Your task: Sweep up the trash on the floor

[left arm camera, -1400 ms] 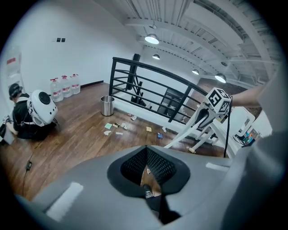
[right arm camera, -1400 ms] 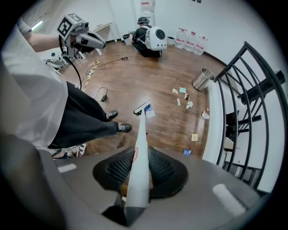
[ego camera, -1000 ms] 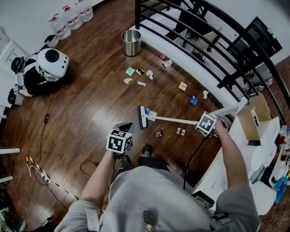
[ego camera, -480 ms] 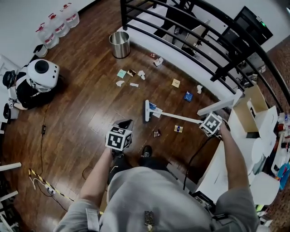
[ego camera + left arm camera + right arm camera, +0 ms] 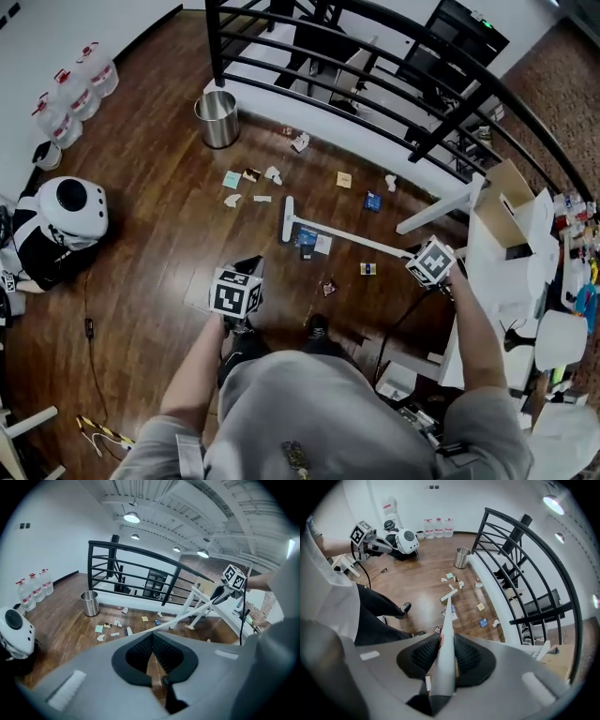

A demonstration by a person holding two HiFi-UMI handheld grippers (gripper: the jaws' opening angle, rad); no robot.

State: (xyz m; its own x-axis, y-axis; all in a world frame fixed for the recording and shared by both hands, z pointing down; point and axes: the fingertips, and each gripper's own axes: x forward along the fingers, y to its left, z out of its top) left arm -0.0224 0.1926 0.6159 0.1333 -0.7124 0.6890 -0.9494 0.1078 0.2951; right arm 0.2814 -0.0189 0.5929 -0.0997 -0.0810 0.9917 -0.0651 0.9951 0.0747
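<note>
Dark wooden floor [image 5: 150,234] carries the trash [image 5: 232,179], scattered near the metal bin [image 5: 217,119] on its side toward us. Our right gripper [image 5: 443,656] clamps the handle of the broom [image 5: 347,240], whose head lies among scraps a little farther from the bin. Our left gripper [image 5: 152,660] is closed tight on nothing. We judge short, flat strokes best, gathering the scraps into one pile.

White broom [image 5: 352,240] slants down — trash [image 5: 232,179] scattered round its head.

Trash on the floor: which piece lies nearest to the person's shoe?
The small dark wrapper just ahead of the shoe; the yellowish piece to its right is farther off.
</note>
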